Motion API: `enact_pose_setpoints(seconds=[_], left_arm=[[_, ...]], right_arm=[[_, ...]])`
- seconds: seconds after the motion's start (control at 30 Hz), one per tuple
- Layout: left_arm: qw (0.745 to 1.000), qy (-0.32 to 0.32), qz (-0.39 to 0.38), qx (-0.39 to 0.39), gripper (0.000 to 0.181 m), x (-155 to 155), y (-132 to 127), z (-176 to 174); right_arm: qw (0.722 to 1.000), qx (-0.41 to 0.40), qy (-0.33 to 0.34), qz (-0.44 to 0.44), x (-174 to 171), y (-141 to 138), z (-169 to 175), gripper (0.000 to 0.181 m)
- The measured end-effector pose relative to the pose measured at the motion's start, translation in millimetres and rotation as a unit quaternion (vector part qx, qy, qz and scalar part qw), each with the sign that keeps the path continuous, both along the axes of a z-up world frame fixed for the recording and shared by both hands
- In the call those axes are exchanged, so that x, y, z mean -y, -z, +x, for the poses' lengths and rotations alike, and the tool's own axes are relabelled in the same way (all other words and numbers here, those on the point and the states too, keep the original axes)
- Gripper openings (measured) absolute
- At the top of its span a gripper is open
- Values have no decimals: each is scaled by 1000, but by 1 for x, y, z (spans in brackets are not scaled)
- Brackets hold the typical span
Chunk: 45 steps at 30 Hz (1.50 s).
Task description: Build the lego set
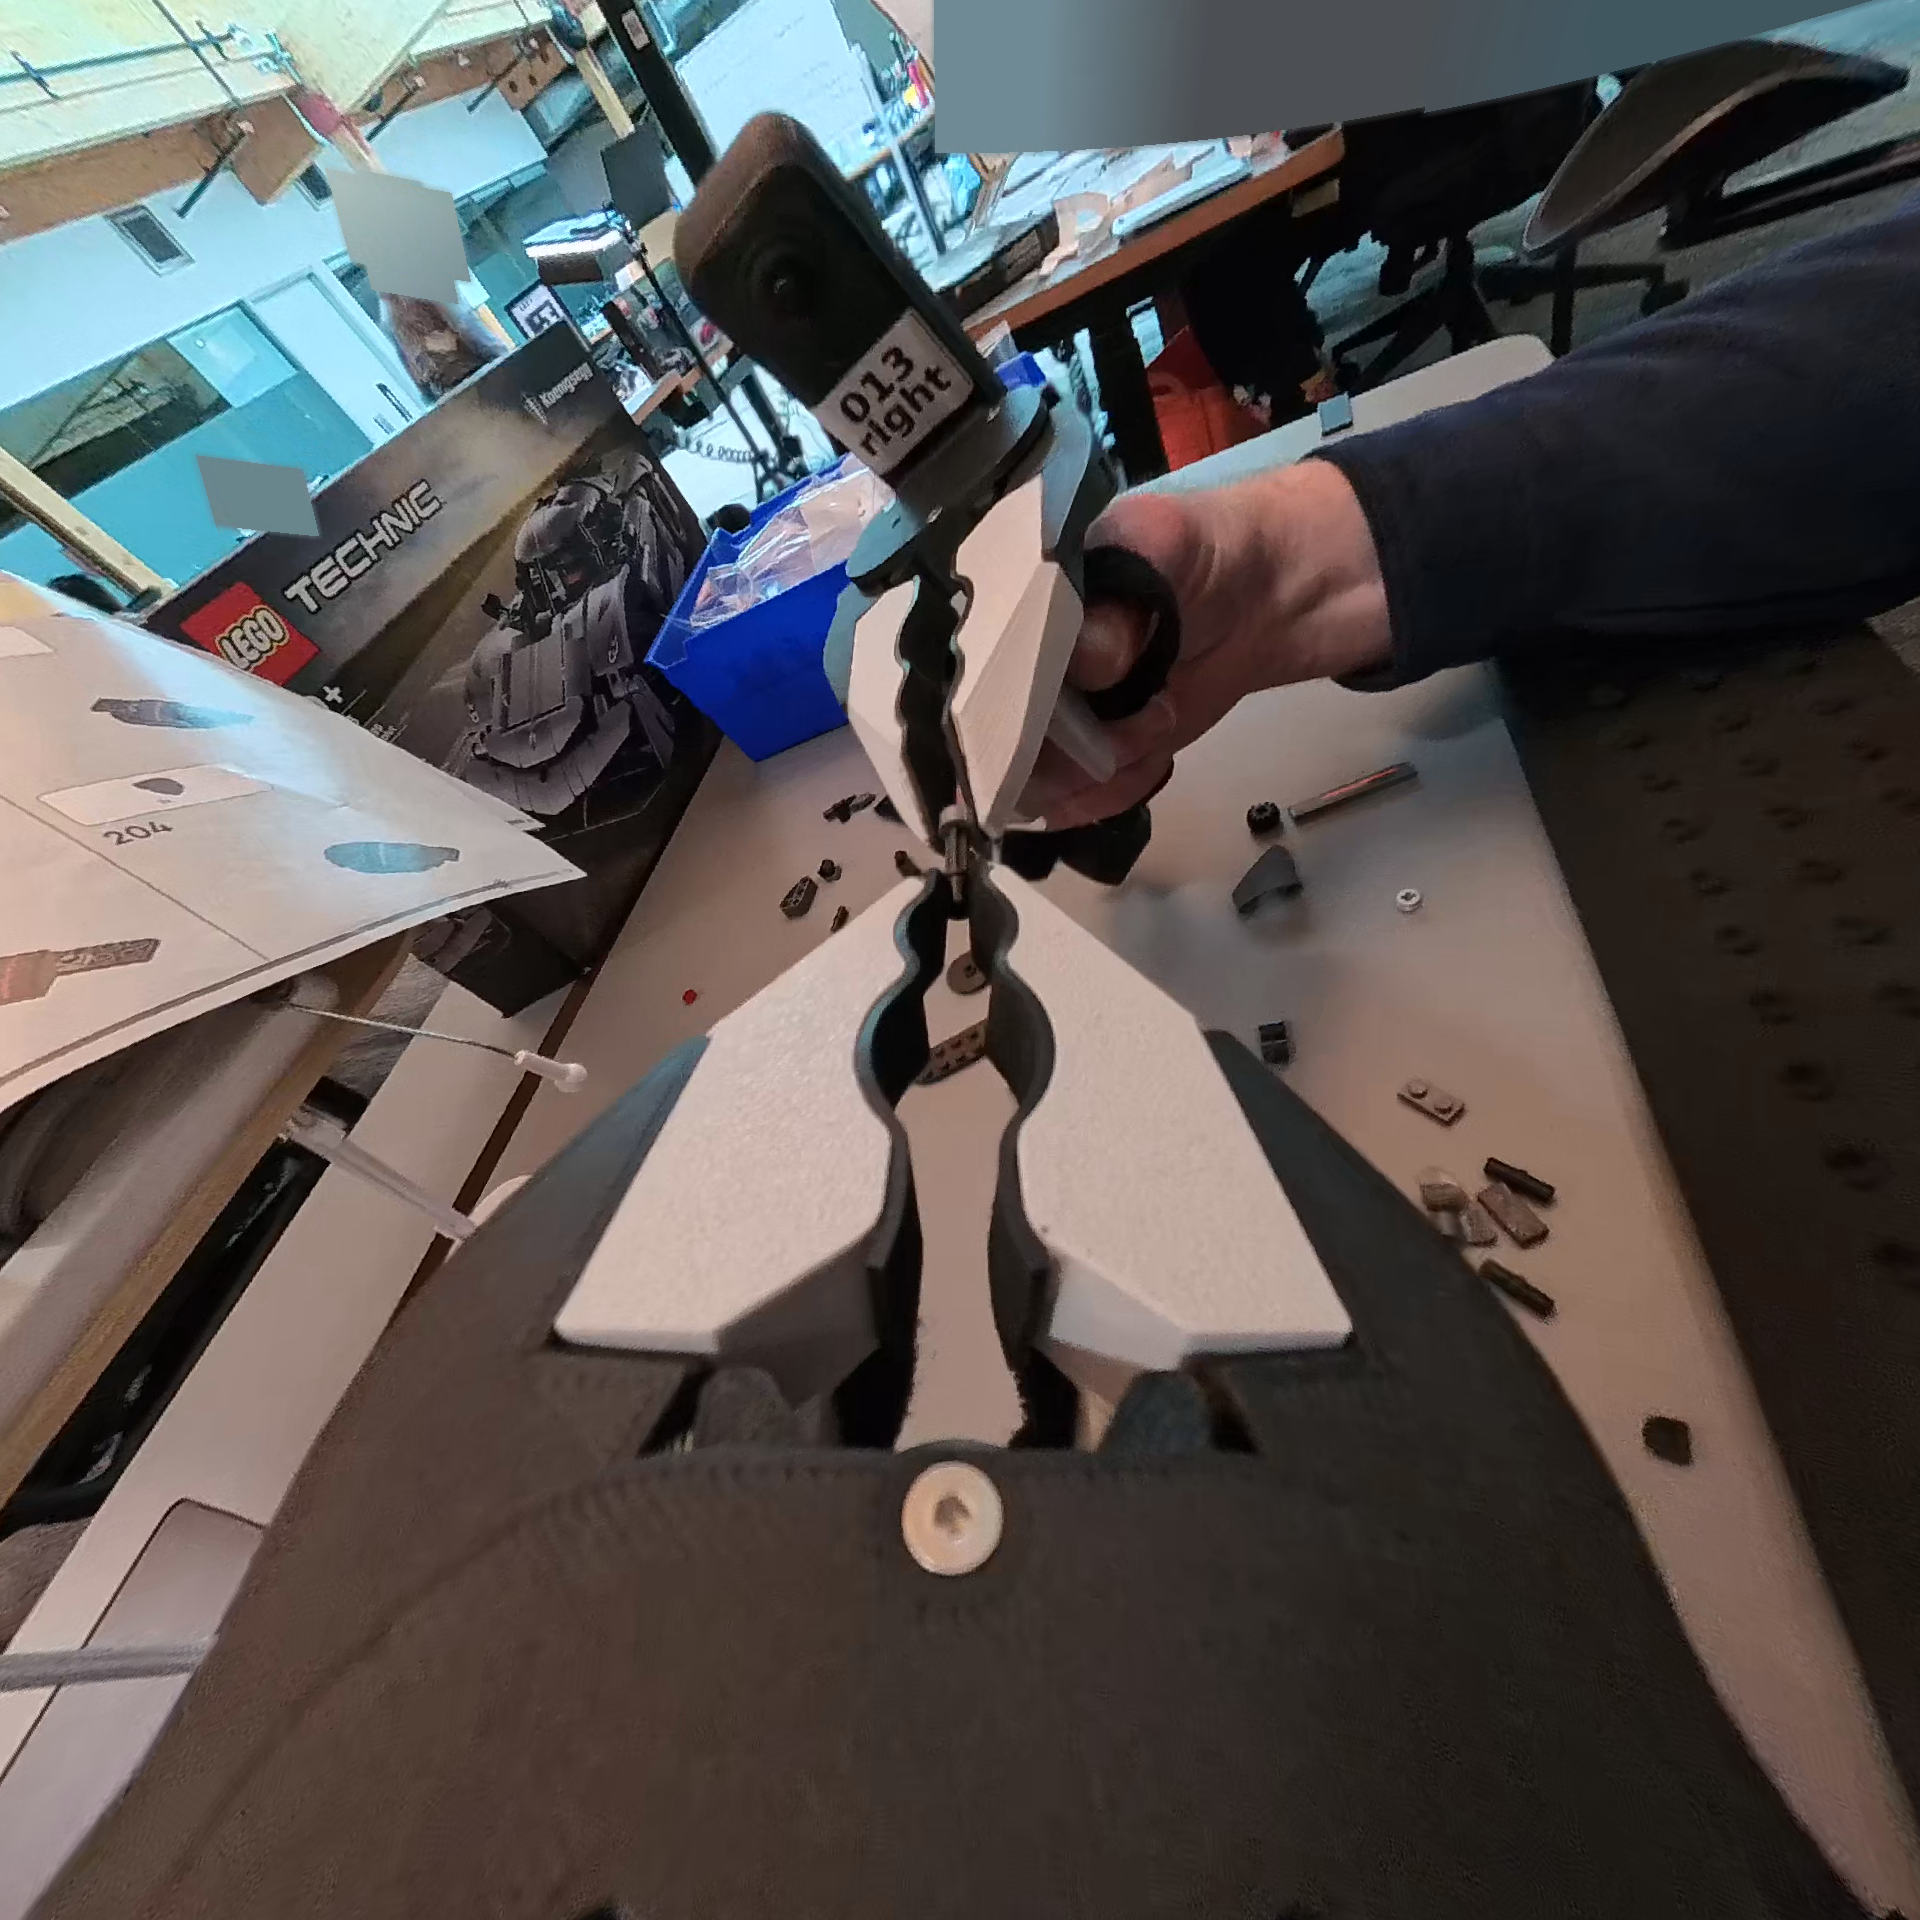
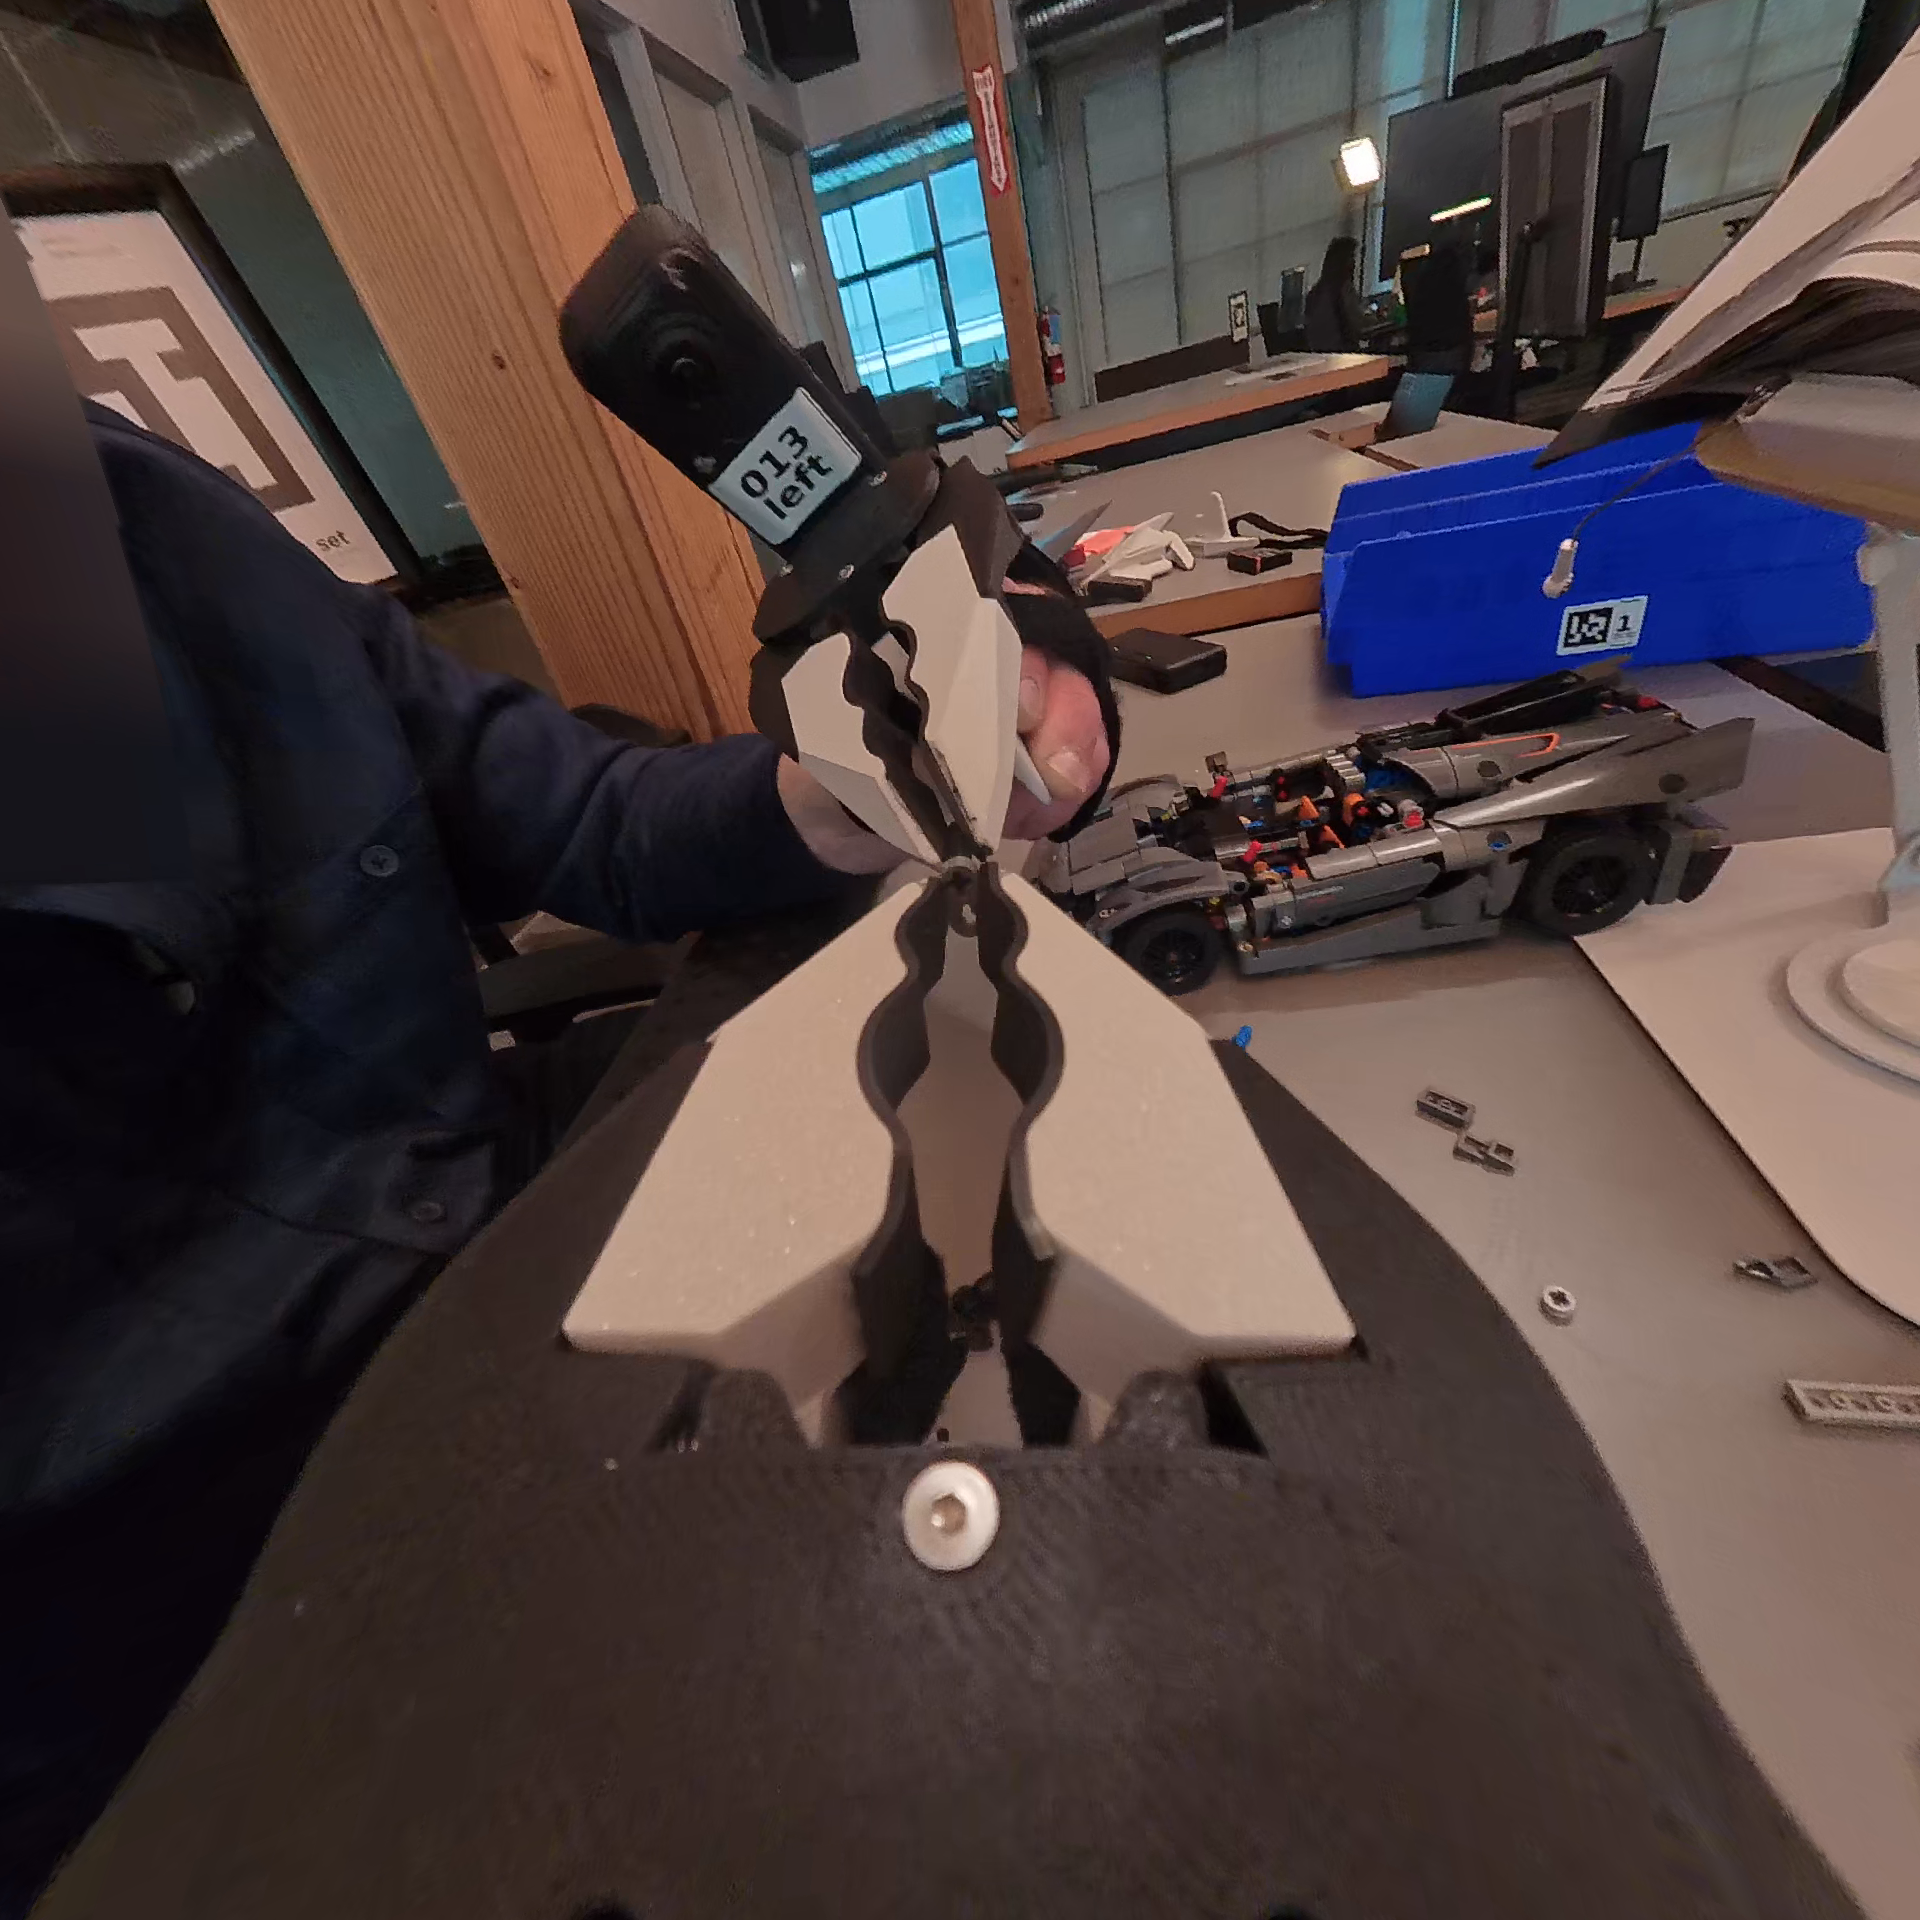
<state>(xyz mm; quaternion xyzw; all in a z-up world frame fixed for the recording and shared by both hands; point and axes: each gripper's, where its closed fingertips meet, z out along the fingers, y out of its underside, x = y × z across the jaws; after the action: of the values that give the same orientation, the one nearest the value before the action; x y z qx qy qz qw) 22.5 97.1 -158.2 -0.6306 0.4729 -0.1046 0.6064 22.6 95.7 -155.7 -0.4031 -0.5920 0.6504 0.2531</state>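
At the far left of the left wrist view, well off from the tongs, an open white paper instruction booklet [image 1: 208, 831] slopes down over the table edge, and behind it a dark cardboard set box [image 1: 499, 623] stands tilted against a blue plastic bin [image 1: 748, 675] filled with clear bags. In the middle, the left gripper [image 1: 951, 894], white-faced with wavy black pads, has its tips drawn narrow and closed on a small dark metallic pin piece [image 1: 954, 857] held above the grey table [image 1: 1455, 1455]. The right gripper [image 1: 961, 821] meets it tip to tip from above, gripped by a hand [image 1: 1226, 634] in a dark blue sleeve, and its tips are pinched on the same piece; whether the piece is one part or two joined parts cannot be told. Under the left gripper's tips a few small dark pieces [image 1: 821, 883] lie scattered, and to its right a grey curved piece [image 1: 1262, 883], a long dark bar [image 1: 1351, 795] and a cluster of small grey plates and black pins [image 1: 1496, 1216] rest apart on the table. In the right wrist view the same meeting shows at centre, right gripper [image 2: 961, 894] below and left gripper [image 2: 956, 847] above, and to the right of the tips, well apart, a grey partly built race car model [image 2: 1403, 831] stands on the table before a second blue bin [image 2: 1558, 582].
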Motion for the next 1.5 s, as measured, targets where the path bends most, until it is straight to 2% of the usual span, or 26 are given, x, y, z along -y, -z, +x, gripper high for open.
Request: enact_pose_setpoints(seconds=[0.57, 0.7, 0.8, 1.23, 1.37, 1.5], left_arm=[[1000, -3, -4, -6, 2, -2, 4, 0], [1000, 5, -19, 0, 3, -5, 10, -2], [999, 5, -29, -25, 5, -9, 24, -3], [999, 2, -36, -29, 2, -9, 26, -7], [998, -13, -35, -57, 1, -10, 32, -7], [998, -20, -30, -52, 1, -13, 32, -6]], right_arm=[[1000, 6, 8, 14, -1, 3, -2, 4], [997, 24, 33, 63, -4, 8, -3, 4], [991, 56, 47, 108, -7, 20, -3, 4], [991, 54, 55, 108, -9, 20, -5, 4], [989, 68, 58, 119, -11, 27, -5, 4], [992, 48, 56, 106, -9, 18, -6, 3]])
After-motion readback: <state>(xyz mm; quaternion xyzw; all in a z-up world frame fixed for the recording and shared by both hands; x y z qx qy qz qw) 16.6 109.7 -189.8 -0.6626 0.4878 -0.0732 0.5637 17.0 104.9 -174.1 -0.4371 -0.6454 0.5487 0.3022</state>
